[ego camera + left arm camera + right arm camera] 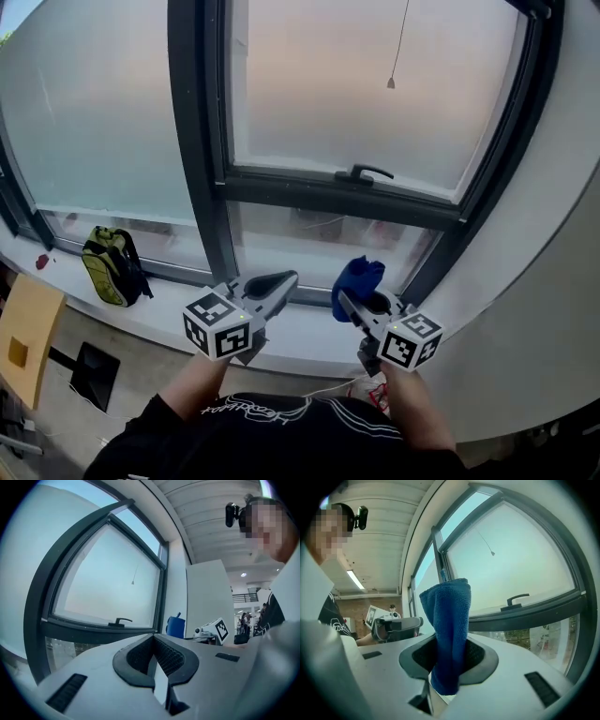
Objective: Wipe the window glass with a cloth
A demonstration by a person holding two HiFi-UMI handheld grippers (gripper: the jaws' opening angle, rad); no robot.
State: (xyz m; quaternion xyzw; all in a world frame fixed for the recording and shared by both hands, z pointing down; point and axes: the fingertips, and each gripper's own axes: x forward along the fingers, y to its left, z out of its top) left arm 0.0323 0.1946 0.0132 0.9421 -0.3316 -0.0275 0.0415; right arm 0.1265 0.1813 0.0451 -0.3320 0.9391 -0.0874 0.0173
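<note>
The window glass (366, 84) is a frosted pane in a dark frame, with a black handle (364, 173) on its lower rail. My right gripper (349, 302) is shut on a blue cloth (357, 279), which stands up out of the jaws below the lower pane. In the right gripper view the cloth (449, 620) hangs pinched between the dark pads, with the glass (511, 564) beyond it. My left gripper (286, 278) is held beside it to the left, shut with nothing between its jaws. The left gripper view shows the pane (108, 583), handle (119, 620) and cloth (176, 626).
A yellow-green backpack (111, 265) stands on the white sill (178, 314) at the left, with a small red object (41, 262) further left. A pull cord (391, 82) hangs before the glass. A wooden board (23, 328) lies at lower left.
</note>
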